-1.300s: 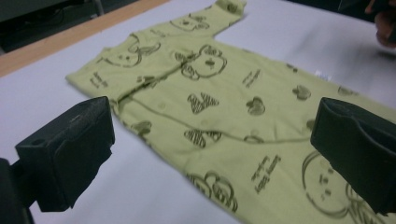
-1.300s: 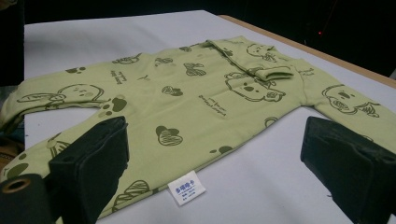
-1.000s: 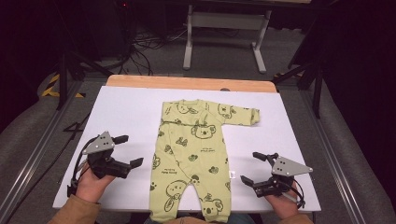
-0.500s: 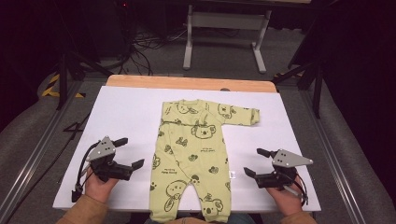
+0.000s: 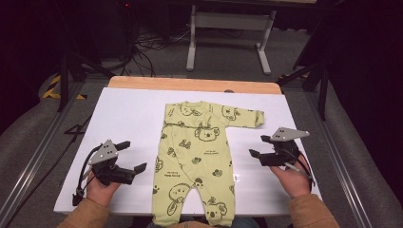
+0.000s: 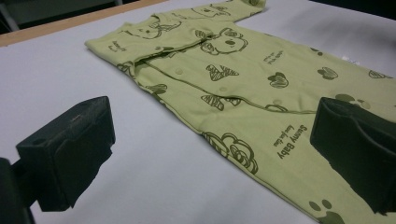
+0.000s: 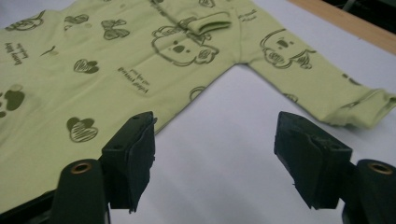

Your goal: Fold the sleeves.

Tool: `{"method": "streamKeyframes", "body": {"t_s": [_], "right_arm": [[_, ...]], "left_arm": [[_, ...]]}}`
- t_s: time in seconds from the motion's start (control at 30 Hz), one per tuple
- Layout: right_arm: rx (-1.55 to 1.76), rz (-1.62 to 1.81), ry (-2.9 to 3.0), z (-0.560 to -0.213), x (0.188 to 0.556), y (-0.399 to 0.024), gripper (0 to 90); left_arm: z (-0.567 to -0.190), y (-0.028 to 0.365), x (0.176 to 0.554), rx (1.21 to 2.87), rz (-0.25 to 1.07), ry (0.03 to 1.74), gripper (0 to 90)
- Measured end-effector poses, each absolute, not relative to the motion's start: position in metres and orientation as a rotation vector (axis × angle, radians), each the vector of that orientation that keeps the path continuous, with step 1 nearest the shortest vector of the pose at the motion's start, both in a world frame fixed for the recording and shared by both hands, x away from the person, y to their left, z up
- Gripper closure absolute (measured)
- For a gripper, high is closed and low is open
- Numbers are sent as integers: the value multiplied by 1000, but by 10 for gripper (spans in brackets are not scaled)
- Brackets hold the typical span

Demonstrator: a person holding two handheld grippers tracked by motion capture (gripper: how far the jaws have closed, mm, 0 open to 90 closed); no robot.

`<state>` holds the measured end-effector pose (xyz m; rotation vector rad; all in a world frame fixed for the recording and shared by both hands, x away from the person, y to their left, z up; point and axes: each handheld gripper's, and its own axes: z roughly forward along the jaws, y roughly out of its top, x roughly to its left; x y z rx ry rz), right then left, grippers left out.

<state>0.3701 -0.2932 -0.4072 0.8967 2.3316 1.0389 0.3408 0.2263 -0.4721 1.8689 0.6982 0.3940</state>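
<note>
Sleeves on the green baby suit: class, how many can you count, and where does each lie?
2. One sleeve stretches out flat towards the right tool. The other sleeve is folded in across the chest of the baby suit, its cuff near the koala print.

I note a white table cover (image 5: 128, 118) beneath both tools, wooden table edge (image 5: 190, 84) ahead, metal stand legs (image 5: 228, 21) and cables (image 5: 152, 45) beyond.
</note>
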Motion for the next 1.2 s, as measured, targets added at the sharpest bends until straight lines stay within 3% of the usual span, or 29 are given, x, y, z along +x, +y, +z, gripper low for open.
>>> {"method": "streamKeyframes", "body": {"t_s": [0.57, 0.7, 1.2], "right_arm": [[955, 943, 2339, -385, 424, -299, 275], [966, 977, 2322, -386, 435, -303, 242], [1095, 990, 2280, -392, 473, -319, 259]], "left_arm": [[-472, 229, 341, 1845, 390, 707, 4], [-473, 230, 341, 1847, 391, 707, 4], [-479, 234, 347, 1842, 417, 718, 3]]}}
